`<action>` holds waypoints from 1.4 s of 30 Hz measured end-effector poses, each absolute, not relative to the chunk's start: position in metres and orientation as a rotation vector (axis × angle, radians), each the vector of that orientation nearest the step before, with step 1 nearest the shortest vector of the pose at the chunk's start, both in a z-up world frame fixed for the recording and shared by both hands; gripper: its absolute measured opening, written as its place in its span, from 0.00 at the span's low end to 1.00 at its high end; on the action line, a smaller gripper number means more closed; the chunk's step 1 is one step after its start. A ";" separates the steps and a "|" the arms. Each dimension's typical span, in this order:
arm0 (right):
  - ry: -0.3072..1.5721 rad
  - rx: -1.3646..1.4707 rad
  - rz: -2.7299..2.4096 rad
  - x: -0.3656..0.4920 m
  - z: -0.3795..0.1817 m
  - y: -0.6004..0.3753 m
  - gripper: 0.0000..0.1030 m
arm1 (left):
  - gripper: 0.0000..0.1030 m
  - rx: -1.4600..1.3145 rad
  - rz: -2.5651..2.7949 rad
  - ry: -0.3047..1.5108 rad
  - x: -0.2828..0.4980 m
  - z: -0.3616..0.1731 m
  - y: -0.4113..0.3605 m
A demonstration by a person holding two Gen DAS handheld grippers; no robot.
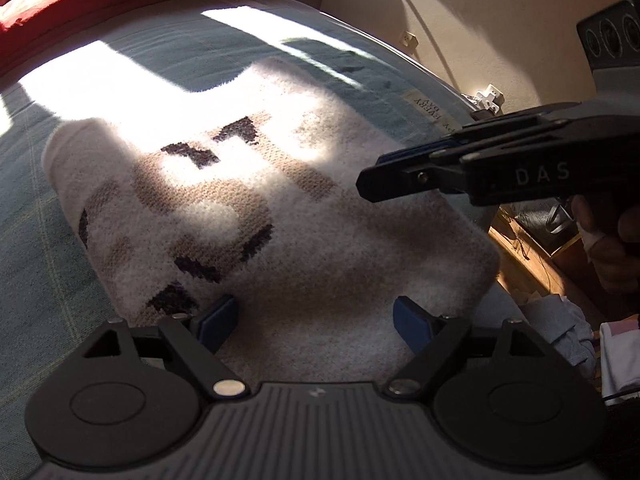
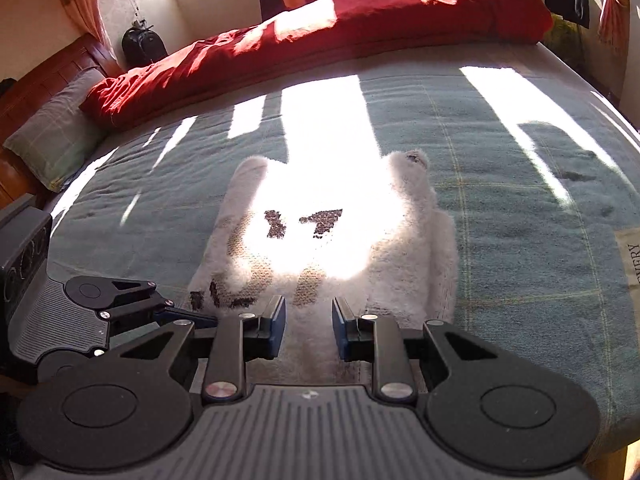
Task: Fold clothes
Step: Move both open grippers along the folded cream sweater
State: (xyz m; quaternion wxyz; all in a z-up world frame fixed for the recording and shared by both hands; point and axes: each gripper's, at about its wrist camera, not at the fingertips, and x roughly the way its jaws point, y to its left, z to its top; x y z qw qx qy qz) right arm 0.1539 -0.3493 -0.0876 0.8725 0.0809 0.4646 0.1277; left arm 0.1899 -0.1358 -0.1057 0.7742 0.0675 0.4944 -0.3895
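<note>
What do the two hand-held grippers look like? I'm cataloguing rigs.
Both match: the left hand-held gripper and right hand-held gripper have black linkage arms, blue finger pads, silver pivot screws and ribbed grey bodies. The right one's side reads "DAS".

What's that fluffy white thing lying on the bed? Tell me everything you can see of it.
It is a white knitted sweater, fuzzy like wool, with a blocky pattern in tan and dark brown. It lies flat on the teal blanket, already folded into a compact oblong with rounded edges, partly in bright sunlight. The left gripper and right gripper are both open over its near edge; whether their fingers touch the knit is unclear.
</note>
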 end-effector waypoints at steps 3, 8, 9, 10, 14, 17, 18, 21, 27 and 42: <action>1.032 0.147 0.221 0.150 -0.118 -0.362 0.00 | 0.83 0.107 -0.868 1.085 0.194 -0.109 -0.131; 1.020 0.199 0.229 0.141 -0.133 -0.370 0.00 | 0.83 0.103 -0.867 1.080 0.196 -0.098 -0.131; 1.015 0.192 0.227 0.140 -0.132 -0.369 0.00 | 0.82 0.108 -0.863 1.077 0.196 -0.095 -0.132; 1.011 0.183 0.227 0.139 -0.132 -0.367 0.00 | 0.82 0.112 -0.860 1.074 0.196 -0.091 -0.133; 1.001 0.221 0.232 0.137 -0.134 -0.372 0.00 | 0.82 0.119 -0.841 0.992 0.201 -0.067 -0.128; 0.992 0.257 0.234 0.136 -0.136 -0.376 0.00 | 0.83 0.132 -0.810 0.966 0.218 -0.063 -0.127; 0.989 0.262 0.234 0.136 -0.137 -0.377 0.00 | 0.83 0.134 -0.798 0.971 0.224 -0.065 -0.128; 0.982 0.277 0.237 0.135 -0.138 -0.378 0.00 | 0.82 0.113 -0.752 1.033 0.244 -0.084 -0.130; 0.979 0.335 0.257 0.134 -0.139 -0.385 0.00 | 0.88 0.125 -0.701 1.059 0.248 -0.110 -0.139; 0.826 0.205 0.318 0.237 -0.090 -0.375 0.20 | 0.91 0.084 -0.684 1.028 0.243 -0.112 -0.137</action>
